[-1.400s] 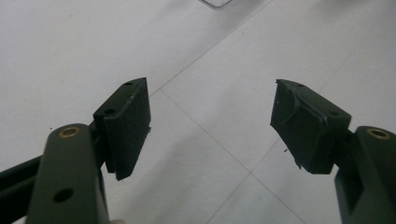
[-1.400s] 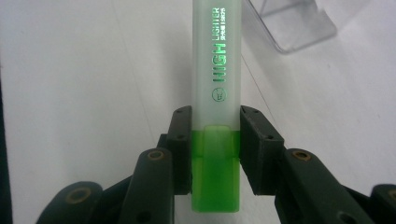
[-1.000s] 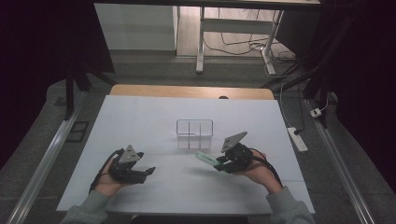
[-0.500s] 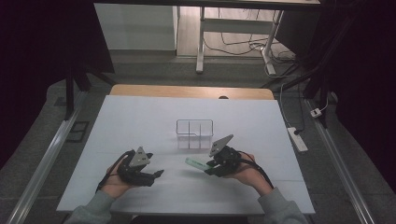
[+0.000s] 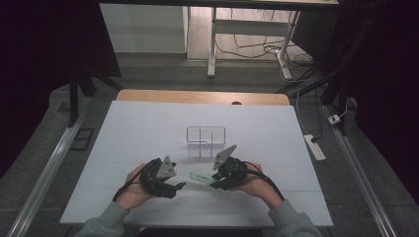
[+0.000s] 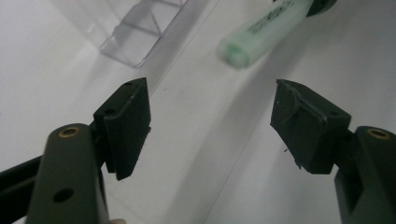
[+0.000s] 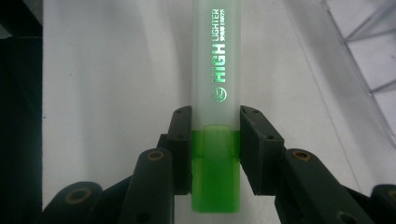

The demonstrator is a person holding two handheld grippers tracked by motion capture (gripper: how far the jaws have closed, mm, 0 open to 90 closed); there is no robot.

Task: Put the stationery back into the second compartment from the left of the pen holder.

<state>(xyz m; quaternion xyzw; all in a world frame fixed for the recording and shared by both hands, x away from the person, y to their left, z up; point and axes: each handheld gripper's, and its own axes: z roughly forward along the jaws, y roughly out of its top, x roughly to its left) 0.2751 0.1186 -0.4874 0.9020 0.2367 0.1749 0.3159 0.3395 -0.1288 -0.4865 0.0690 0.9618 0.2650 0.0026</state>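
A pale green highlighter [image 5: 199, 176] hangs just above the white table [image 5: 123, 128], and my right gripper [image 5: 216, 180] is shut on it. In the right gripper view the two jaws clamp the highlighter [image 7: 217, 70] at the seam near its bright green end, with the printed barrel pointing away from the right gripper [image 7: 215, 126]. My left gripper [image 5: 179, 187] is open, its jaws wide apart and nothing between them. In the left gripper view the highlighter's free end [image 6: 261, 28] lies a short way beyond the left gripper [image 6: 210, 100], apart from it.
A clear plastic divided tray [image 5: 206, 136] stands at the table's middle, just beyond both grippers, and shows as the tray [image 6: 140, 32] and the tray [image 7: 369, 42] in the gripper views. A power strip [image 5: 314, 147] lies on the floor right of the table.
The right gripper has carried the highlighter leftward and nearer the person. The left gripper has moved right, so the two grippers now stand close together.
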